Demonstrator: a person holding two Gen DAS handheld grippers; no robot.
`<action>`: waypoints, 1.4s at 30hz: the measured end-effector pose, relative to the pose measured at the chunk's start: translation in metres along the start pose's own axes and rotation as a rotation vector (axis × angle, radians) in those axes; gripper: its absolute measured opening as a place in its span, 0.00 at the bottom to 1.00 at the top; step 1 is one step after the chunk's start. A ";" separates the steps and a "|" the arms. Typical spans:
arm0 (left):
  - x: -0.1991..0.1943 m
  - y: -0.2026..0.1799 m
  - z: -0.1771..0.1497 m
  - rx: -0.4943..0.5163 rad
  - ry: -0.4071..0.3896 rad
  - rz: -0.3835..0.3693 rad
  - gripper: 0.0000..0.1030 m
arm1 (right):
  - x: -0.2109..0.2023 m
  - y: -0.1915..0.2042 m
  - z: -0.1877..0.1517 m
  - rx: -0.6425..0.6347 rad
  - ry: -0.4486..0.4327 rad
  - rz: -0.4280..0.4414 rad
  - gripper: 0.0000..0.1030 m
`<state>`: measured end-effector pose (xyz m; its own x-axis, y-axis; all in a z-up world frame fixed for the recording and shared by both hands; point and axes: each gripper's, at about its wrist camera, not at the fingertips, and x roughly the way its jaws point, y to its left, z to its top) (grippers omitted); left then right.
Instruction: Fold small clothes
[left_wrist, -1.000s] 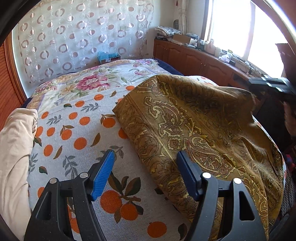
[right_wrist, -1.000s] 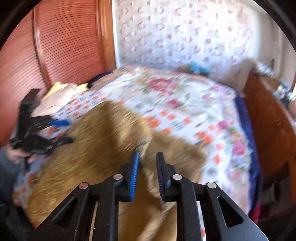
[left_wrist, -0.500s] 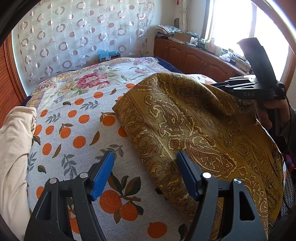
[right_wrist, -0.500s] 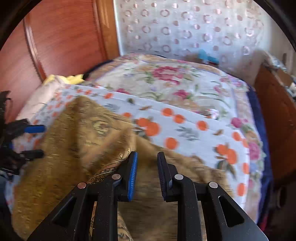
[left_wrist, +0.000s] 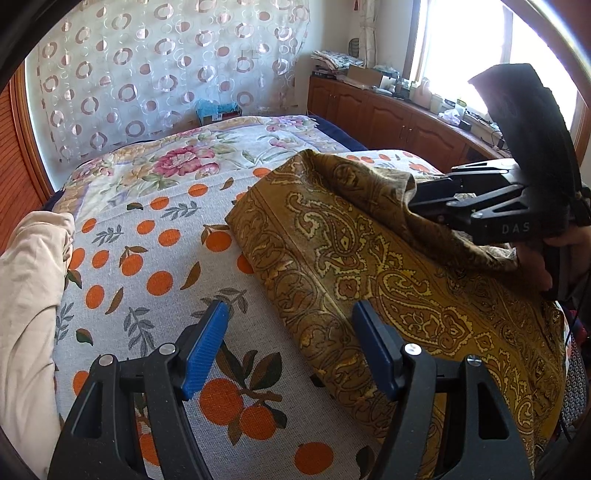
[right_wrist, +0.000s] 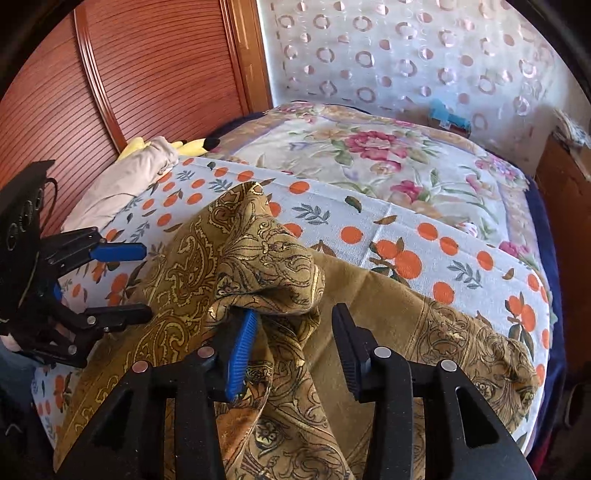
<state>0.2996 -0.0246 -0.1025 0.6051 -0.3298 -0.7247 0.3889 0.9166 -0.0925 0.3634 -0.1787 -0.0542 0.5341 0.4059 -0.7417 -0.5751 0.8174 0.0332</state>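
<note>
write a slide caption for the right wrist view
Open right gripper over bunched mustard paisley cloth on the orange-print bedspread.

Bed (left_wrist: 110, 177) w/ orange-print sheet; on it: paisley cloth (left_wrist: 388, 266), beige garment (left_wrist: 26, 295) at left edge.

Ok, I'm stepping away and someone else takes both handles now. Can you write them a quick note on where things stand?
Left tongs: open, empty, hovering at the near edge of the mustard-gold paisley cloth.
Right tongs: open; a bunched fold of the cloth drapes over the blue left pad, not clamped.
The cloth lies on the orange-print bedspread, partly folded over itself.
Done: a fold carried across.
Left: clear the right tongs, flatten, fold again. The beige garment beside it looks untouched.
</note>
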 end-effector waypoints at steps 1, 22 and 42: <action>0.000 0.000 0.000 0.000 0.000 0.000 0.69 | 0.001 -0.001 0.001 0.013 0.002 -0.006 0.43; -0.057 -0.022 0.010 0.012 -0.142 -0.089 0.69 | -0.126 -0.044 0.001 0.142 -0.221 -0.169 0.04; -0.065 -0.075 -0.036 0.050 -0.053 -0.093 0.69 | -0.157 -0.052 -0.146 0.253 -0.061 -0.201 0.42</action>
<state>0.2066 -0.0641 -0.0731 0.5999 -0.4260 -0.6773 0.4788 0.8693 -0.1227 0.2183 -0.3446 -0.0373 0.6617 0.2434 -0.7091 -0.2860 0.9563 0.0614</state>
